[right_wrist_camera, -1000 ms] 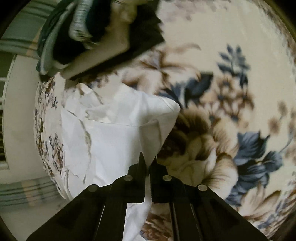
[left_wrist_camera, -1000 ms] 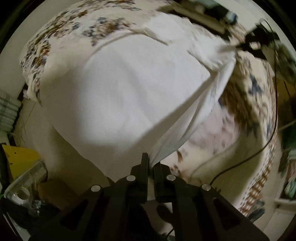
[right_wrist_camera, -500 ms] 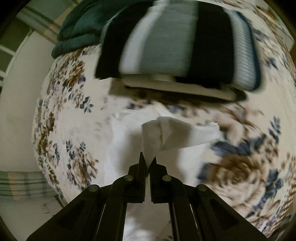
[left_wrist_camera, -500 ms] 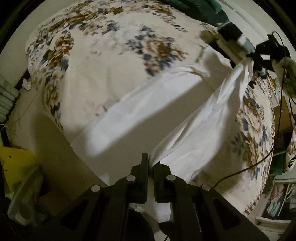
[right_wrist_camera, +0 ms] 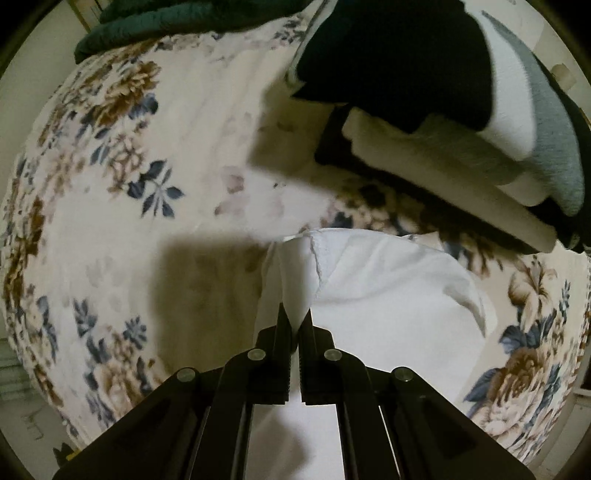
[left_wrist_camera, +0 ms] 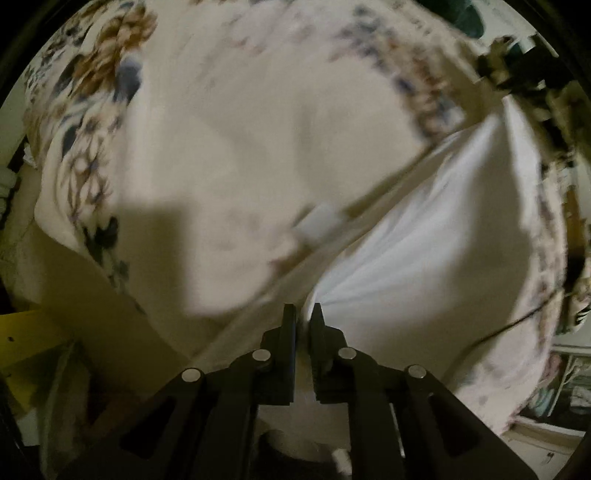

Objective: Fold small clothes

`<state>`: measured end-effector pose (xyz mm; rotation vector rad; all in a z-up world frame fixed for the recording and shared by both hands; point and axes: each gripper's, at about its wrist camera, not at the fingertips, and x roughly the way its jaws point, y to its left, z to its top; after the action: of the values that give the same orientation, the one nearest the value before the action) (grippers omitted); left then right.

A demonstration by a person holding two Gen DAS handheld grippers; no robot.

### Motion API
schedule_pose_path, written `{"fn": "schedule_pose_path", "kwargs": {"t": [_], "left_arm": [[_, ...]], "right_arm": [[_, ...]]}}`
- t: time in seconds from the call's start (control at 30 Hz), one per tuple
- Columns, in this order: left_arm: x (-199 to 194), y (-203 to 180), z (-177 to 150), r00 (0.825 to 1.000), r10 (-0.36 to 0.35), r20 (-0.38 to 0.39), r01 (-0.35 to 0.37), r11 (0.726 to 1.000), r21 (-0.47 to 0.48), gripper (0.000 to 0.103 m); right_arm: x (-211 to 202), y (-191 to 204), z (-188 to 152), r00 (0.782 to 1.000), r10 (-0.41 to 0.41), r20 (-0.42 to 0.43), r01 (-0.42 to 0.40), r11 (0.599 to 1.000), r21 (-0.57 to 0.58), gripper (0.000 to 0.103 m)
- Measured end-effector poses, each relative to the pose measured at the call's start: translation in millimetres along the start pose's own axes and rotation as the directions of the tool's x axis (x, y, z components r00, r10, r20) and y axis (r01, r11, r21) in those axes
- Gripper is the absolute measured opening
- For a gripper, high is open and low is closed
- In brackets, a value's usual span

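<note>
Floral bedspread (right_wrist_camera: 110, 206), cream with brown and blue blooms, served as the work surface; light was dim and the left view smeared by motion.

Nearest in each view, the tools. Left gripper (left_wrist_camera: 303, 314): jaws drawn nearly together, a pinch of the white garment (left_wrist_camera: 424, 251) caught between the tips, cloth fanning out tight from the bite. Right gripper (right_wrist_camera: 294, 317): jaws likewise almost closed, nipping a peaked corner of the same white garment (right_wrist_camera: 388, 284), which rose in a small tent above the tips.

Beyond the tips, the garment hung stretched between the two tools in the left view, its far end running up toward the right-hand tool at the frame edge. In the right view part of it lay rumpled on the bedspread, a seam or hem edge visible. Whether the lower edge touched the bed in the left view could not be told through the blur.

Farther off: a stack of folded clothes (right_wrist_camera: 461, 122), dark, white and grey layers, just behind the garment; a dark green blanket (right_wrist_camera: 184, 22) at the far edge.

Judgement: mid-fold, carrying the held edge over. To do it well, keep both pinches level and the span taut, lower evenly so edges meet, and set down clear of the stack before letting go.
</note>
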<state>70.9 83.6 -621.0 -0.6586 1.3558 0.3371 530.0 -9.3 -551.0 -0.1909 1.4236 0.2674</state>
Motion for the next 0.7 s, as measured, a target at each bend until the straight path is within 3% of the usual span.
{"fn": "schedule_pose_path", "kwargs": {"t": [0.03, 0.1, 0.13, 0.17, 0.3, 0.4, 0.47, 0.6, 0.7], "left_arm": [[5, 11, -3, 1.000, 0.000, -0.020, 0.000, 1.000, -0.014, 0.008], [4, 24, -8, 0.999, -0.011, -0.033, 0.010, 0.999, -0.033, 0.017], [0, 28, -11, 0.999, -0.016, -0.035, 0.014, 0.999, -0.040, 0.024], [-7, 32, -14, 1.000, -0.015, -0.028, 0.013, 0.999, -0.045, 0.026], [-43, 24, -10, 0.999, 0.005, 0.032, -0.004, 1.000, -0.030, 0.026], [-65, 2, 8, 0.997, -0.010, 0.078, 0.012, 1.000, -0.016, 0.041], [-78, -21, 30, 0.991, -0.046, 0.126, 0.046, 0.999, 0.001, 0.057], [-89, -76, 81, 0.976, -0.121, 0.182, 0.114, 0.992, 0.051, 0.057], [-85, -134, 130, 0.965, -0.156, 0.213, 0.134, 0.984, 0.115, 0.058]], "right_arm": [[3, -1, 0, 1.000, 0.021, -0.016, -0.021, 1.000, 0.009, 0.005], [5, -8, -2, 0.994, 0.100, -0.050, -0.098, 0.994, 0.048, 0.022], [3, -12, -4, 0.989, 0.132, -0.060, -0.128, 0.990, 0.066, 0.047], [-5, -19, -10, 0.983, 0.175, -0.054, -0.170, 0.981, 0.090, 0.063], [-41, -46, -42, 0.968, 0.251, -0.010, -0.249, 0.962, 0.112, 0.070], [-64, -78, -77, 0.958, 0.286, 0.015, -0.286, 0.949, 0.136, 0.077], [-72, -106, -104, 0.955, 0.297, 0.021, -0.296, 0.941, 0.165, 0.077], [-66, -160, -143, 0.952, 0.304, 0.027, -0.302, 0.925, 0.232, 0.077], [-49, -201, -160, 0.939, 0.343, 0.032, -0.334, 0.884, 0.328, 0.077]]}}
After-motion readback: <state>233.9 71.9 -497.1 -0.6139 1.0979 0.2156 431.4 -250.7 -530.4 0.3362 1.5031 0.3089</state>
